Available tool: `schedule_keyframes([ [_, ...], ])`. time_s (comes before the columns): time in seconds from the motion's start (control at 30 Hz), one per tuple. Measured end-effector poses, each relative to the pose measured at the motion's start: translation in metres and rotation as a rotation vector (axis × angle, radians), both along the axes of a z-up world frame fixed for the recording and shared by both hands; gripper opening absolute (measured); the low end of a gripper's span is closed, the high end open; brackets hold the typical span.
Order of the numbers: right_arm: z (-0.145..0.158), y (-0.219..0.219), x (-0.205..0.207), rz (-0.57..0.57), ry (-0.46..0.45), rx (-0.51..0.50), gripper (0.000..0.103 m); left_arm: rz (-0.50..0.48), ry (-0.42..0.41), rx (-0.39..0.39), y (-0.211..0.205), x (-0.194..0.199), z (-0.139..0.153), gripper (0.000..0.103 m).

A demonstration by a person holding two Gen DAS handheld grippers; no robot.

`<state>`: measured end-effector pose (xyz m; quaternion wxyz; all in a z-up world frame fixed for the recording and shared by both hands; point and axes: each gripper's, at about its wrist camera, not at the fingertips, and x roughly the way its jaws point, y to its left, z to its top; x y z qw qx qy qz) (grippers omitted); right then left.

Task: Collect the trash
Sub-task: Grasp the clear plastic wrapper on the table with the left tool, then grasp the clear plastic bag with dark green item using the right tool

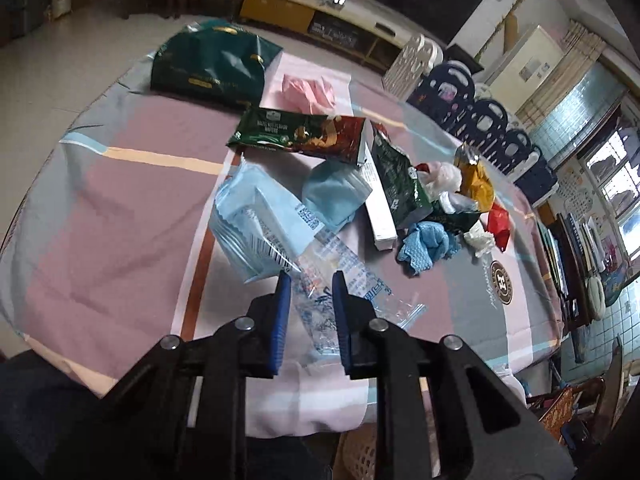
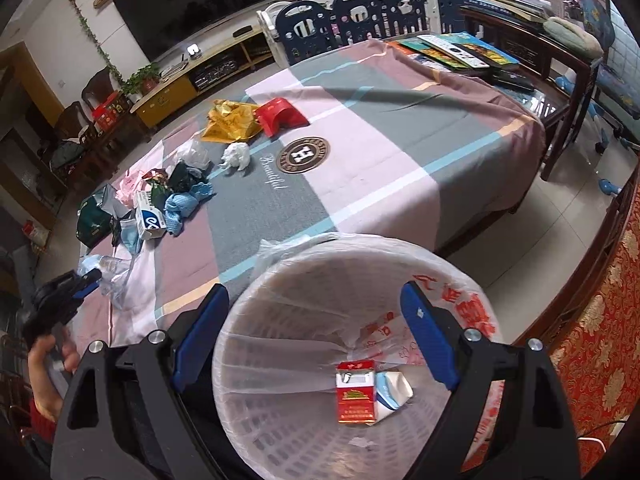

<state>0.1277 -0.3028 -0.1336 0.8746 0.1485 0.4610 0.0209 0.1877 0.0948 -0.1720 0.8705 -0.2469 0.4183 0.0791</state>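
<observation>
My left gripper (image 1: 308,280) sits low over a clear printed plastic bag (image 1: 340,276) on the table; its blue fingers (image 1: 283,292) straddle the bag with a gap, not pinching it. It also shows in the right wrist view (image 2: 90,278). Beyond lie a light blue pack (image 1: 260,220), a face mask (image 1: 334,194), green snack wrappers (image 1: 304,132), a white box (image 1: 380,208), a blue cloth (image 1: 428,246) and a gold wrapper (image 1: 476,184). My right gripper (image 2: 314,308) is wide open and empty above the lined white bin (image 2: 240,320), which holds a red cigarette pack (image 2: 356,392).
A dark green bag (image 1: 208,64) and pink wrapper (image 1: 308,90) lie at the table's far side. A red box (image 2: 280,116) and crumpled tissue (image 2: 236,156) sit near the cloth's round logo (image 2: 304,154). Books (image 2: 460,50) lie on a dark side table. Navy playpen panels (image 2: 352,12) stand behind.
</observation>
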Motion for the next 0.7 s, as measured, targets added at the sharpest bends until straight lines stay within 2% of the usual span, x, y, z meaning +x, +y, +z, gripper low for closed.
schedule_keyframes([
  [0.17, -0.004, 0.051, 0.039, 0.080, -0.066, -0.026, 0.086, 0.022, -0.032, 0.135, -0.024, -0.029, -0.003, 0.022],
  [0.27, -0.005, 0.092, 0.074, 0.146, -0.102, -0.036, 0.086, 0.044, -0.054, 0.108, -0.013, -0.038, -0.002, 0.022],
  [0.47, -0.006, 0.174, 0.160, 0.273, -0.152, -0.177, 0.086, 0.050, -0.016, 0.072, -0.002, -0.041, -0.013, 0.022],
  [0.53, -0.015, 0.198, 0.188, 0.321, -0.138, -0.227, 0.086, 0.051, -0.002, 0.052, 0.001, -0.039, -0.017, 0.022],
  [0.63, -0.036, 0.230, 0.223, 0.344, -0.098, -0.385, 0.086, 0.060, -0.007, 0.019, 0.006, -0.041, -0.020, 0.022],
  [0.7, -0.052, 0.239, 0.236, 0.369, -0.050, -0.406, 0.083, 0.059, -0.003, 0.017, 0.007, -0.040, -0.022, 0.022],
])
